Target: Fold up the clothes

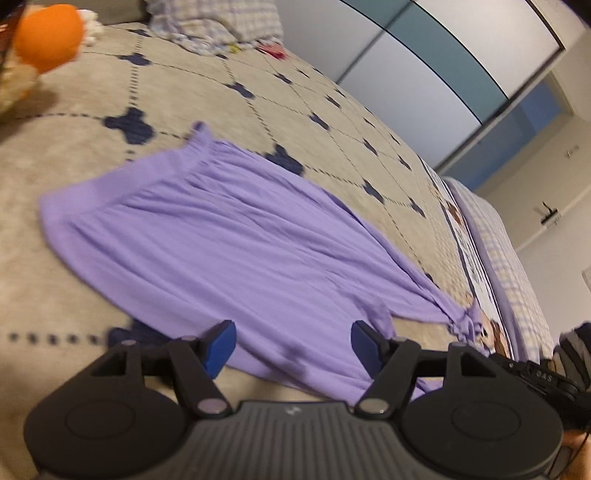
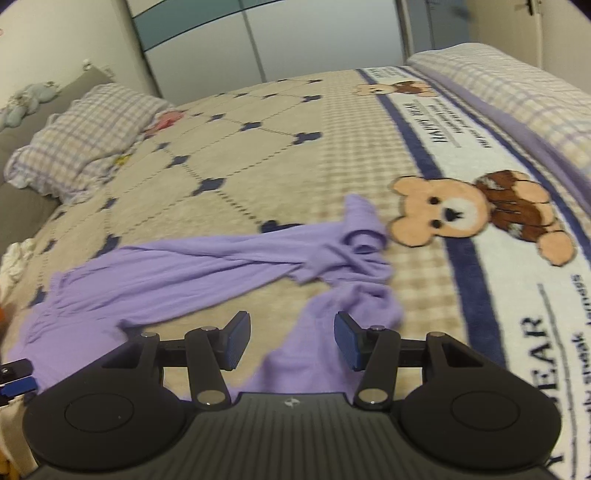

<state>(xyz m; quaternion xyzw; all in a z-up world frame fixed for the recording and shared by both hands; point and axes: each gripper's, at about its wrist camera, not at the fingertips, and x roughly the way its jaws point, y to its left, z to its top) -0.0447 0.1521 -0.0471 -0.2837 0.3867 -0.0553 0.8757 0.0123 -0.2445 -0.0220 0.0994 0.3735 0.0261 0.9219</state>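
Observation:
A pair of lilac trousers (image 1: 221, 240) lies spread on the beige bed blanket (image 1: 92, 177), waistband at the upper left, legs running to the lower right. My left gripper (image 1: 291, 345) hovers open over the near edge of the cloth, nothing between its blue pads. In the right wrist view the trouser legs (image 2: 207, 266) part, and their ends are crumpled (image 2: 362, 240) beside a bear print. My right gripper (image 2: 291, 339) stands open above the nearer leg, apart from the cloth. The other gripper's body (image 1: 546, 376) shows at the right edge of the left wrist view.
A checked pillow (image 2: 81, 140) lies at the head of the bed, an orange plush toy (image 1: 48, 35) at the far left. A checked quilt (image 2: 517, 96) is folded along the bed's right side. Wardrobe doors (image 1: 443, 59) stand beyond the bed. White cloth (image 2: 13, 262) lies at the left edge.

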